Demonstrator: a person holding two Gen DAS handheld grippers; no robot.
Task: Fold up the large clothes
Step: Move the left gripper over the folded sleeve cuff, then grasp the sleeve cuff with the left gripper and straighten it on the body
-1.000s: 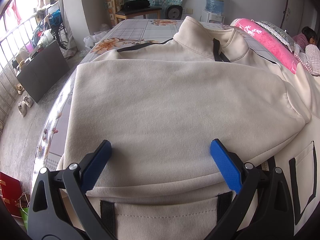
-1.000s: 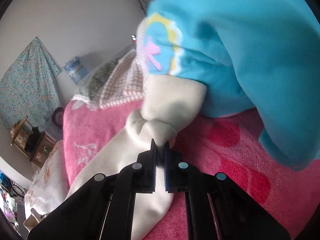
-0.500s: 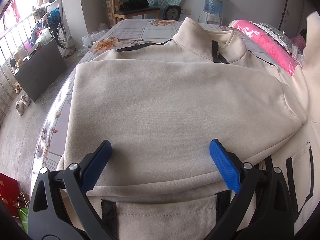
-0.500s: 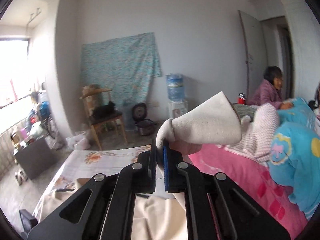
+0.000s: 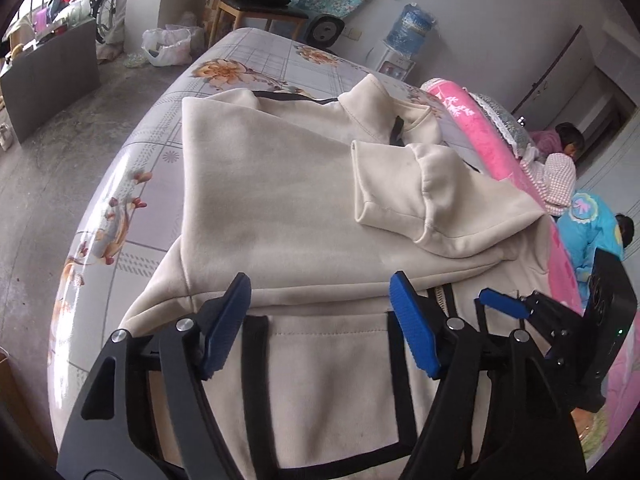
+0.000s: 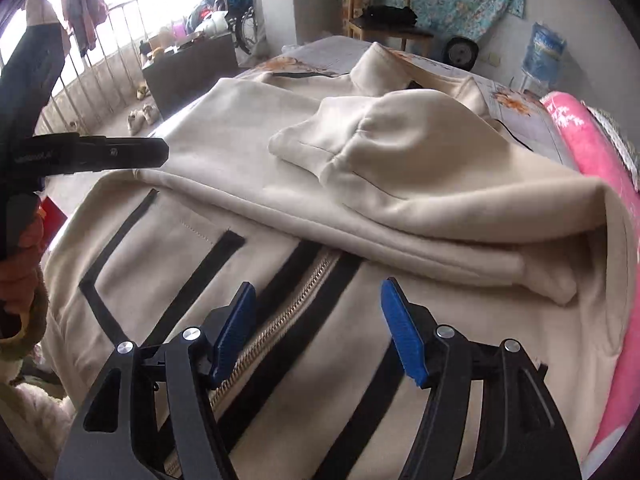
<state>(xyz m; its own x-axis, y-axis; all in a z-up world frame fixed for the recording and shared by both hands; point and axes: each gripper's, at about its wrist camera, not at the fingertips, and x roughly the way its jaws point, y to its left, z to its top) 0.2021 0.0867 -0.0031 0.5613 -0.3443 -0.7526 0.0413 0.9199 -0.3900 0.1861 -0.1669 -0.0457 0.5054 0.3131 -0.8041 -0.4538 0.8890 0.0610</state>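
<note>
A large cream jacket (image 5: 272, 200) with black trim and a zipper (image 6: 280, 312) lies on the bed, both sleeves folded across its chest. The right sleeve's cuff (image 5: 384, 188) rests on top, also shown in the right wrist view (image 6: 312, 140). My left gripper (image 5: 320, 316) is open and empty, hovering over the jacket's lower left part by the pocket. My right gripper (image 6: 316, 320) is open and empty above the zipper near the hem; it also shows in the left wrist view (image 5: 504, 304). The left gripper's arm shows in the right wrist view (image 6: 96, 154).
The bed has a floral grey sheet (image 5: 152, 152). A pink blanket (image 5: 472, 116) lies along the right side, with people beyond it (image 5: 568, 140). A chair (image 5: 256, 4), water dispenser (image 5: 412, 32) and dark cabinet (image 5: 52, 76) stand on the floor around the bed.
My right gripper carried the right sleeve across, laid it on the jacket's chest, let go and opened. It now sits low over the zipper. My left gripper shifted slightly left, still open.
</note>
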